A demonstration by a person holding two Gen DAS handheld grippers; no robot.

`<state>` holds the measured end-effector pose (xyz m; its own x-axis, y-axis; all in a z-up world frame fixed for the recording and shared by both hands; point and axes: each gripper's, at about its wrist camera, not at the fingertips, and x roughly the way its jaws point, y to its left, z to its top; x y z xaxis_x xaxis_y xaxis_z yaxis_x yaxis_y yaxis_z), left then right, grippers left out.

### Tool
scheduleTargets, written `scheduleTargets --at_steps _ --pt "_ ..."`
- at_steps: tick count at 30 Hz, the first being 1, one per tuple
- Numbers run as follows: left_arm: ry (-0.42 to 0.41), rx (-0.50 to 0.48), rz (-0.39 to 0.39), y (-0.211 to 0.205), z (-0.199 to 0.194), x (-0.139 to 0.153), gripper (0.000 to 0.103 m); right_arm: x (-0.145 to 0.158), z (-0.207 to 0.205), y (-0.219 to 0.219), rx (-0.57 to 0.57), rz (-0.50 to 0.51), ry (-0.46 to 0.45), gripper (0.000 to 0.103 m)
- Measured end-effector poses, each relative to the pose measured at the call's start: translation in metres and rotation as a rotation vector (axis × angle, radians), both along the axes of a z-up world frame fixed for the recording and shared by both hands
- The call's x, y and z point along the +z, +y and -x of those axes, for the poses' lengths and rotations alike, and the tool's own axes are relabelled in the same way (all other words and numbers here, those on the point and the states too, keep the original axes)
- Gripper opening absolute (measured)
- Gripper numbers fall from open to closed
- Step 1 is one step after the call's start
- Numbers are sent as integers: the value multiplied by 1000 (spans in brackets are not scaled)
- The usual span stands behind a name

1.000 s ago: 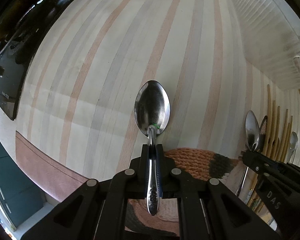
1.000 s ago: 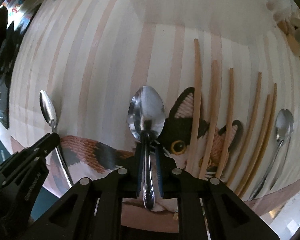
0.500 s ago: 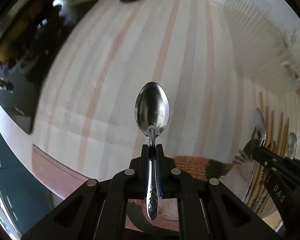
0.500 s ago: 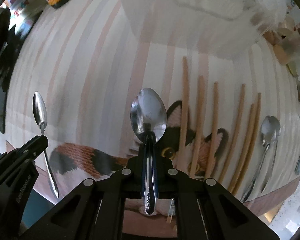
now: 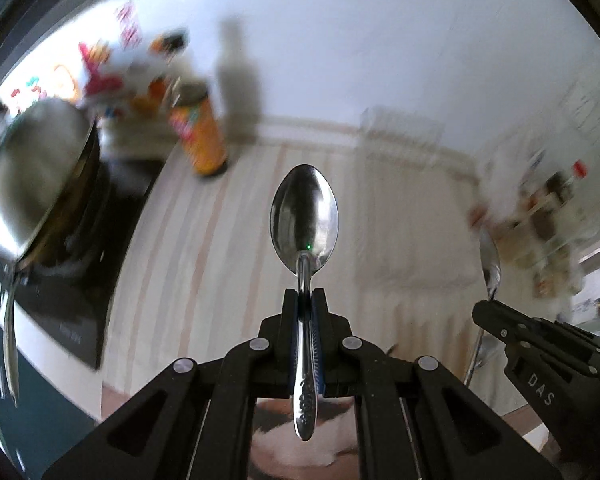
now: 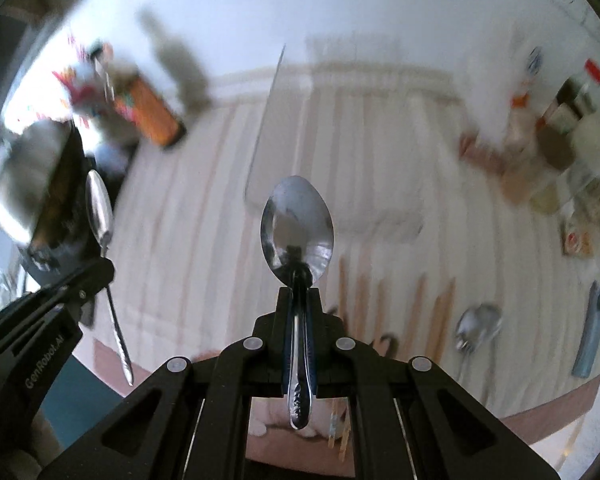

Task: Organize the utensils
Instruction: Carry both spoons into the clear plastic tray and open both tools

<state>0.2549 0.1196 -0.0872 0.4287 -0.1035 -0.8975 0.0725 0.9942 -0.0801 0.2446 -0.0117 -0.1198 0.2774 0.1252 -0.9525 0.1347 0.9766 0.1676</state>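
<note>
My left gripper (image 5: pixel 305 300) is shut on a steel spoon (image 5: pixel 304 216), bowl pointing forward, held above the striped cloth (image 5: pixel 228 264). My right gripper (image 6: pixel 299 298) is shut on a second steel spoon (image 6: pixel 297 232). Each gripper shows in the other's view, the right one (image 5: pixel 486 306) at the right edge and the left one (image 6: pixel 106 270) at the left. A clear plastic tray (image 6: pixel 332 136) lies on the cloth ahead. Several wooden chopsticks (image 6: pixel 420 300) and another spoon (image 6: pixel 478 324) lie on the cloth at lower right.
An orange bottle (image 5: pixel 198 136) stands at the back of the cloth. A steel pot (image 5: pixel 32 176) sits on a black cooktop (image 5: pixel 72 280) on the left. Jars and bottles (image 6: pixel 560 120) crowd the right. A white wall rises behind. A blue item (image 6: pixel 590 332) lies far right.
Both grippers have tilted up and lifted with their spoons. The views now reach the wall, bottle and pot; the cat mat has dropped almost out of sight.
</note>
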Motion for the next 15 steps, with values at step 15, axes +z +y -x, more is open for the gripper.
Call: scheduleTargets --at_steps 15 --pt "281 -22 185 -73 -156 -51 4 -14 -138 -110 -116 -78 16 7"
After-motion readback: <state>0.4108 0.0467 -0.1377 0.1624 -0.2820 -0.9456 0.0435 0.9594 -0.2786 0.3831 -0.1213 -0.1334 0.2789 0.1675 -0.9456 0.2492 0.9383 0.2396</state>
